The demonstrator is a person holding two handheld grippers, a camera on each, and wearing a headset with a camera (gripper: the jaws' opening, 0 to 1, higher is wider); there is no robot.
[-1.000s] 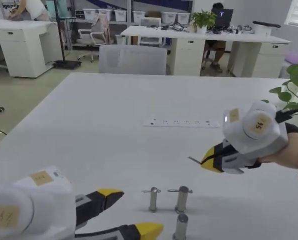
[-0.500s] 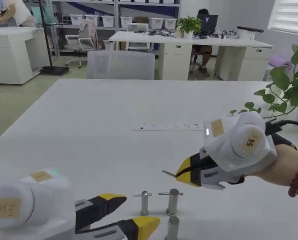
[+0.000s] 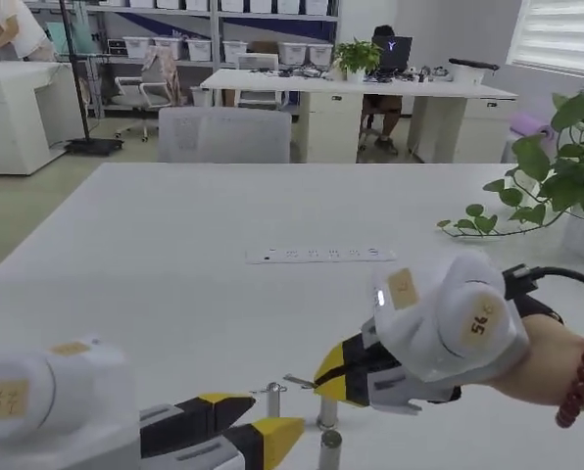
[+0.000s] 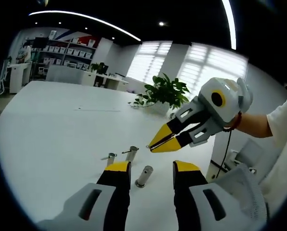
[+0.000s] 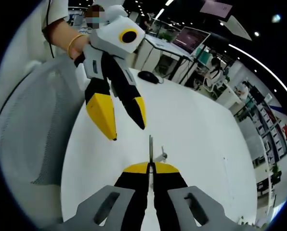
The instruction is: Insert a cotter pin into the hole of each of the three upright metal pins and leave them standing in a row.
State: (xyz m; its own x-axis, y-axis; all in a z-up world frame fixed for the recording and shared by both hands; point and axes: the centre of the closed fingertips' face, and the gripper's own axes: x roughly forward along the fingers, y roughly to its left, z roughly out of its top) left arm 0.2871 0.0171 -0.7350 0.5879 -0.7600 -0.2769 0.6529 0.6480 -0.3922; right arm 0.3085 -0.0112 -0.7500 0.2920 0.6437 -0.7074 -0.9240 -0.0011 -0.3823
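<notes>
Three upright metal pins stand near the table's front edge. The left pin (image 3: 272,399) (image 4: 110,158) and the one beside it (image 3: 326,413) (image 4: 130,153) each carry a cotter pin crosswise. The nearest pin (image 3: 329,451) (image 4: 144,175) has a bare top. My right gripper (image 3: 319,377) (image 5: 151,166) is shut on a thin cotter pin (image 3: 298,381) (image 5: 150,147) and hovers just above the pins, partly hiding the middle one. My left gripper (image 3: 248,434) (image 4: 152,167) is open and holds nothing, low at the front left, with the bare pin just beyond its tips.
A white power strip (image 3: 312,255) lies mid-table. A potted plant (image 3: 557,186) stands at the right edge. A grey chair (image 3: 223,135) sits behind the table's far edge, with desks and people further back.
My right gripper has carried the cotter pin left and down, from clear of the pins to just above them. The left gripper has stayed open at the front left.
</notes>
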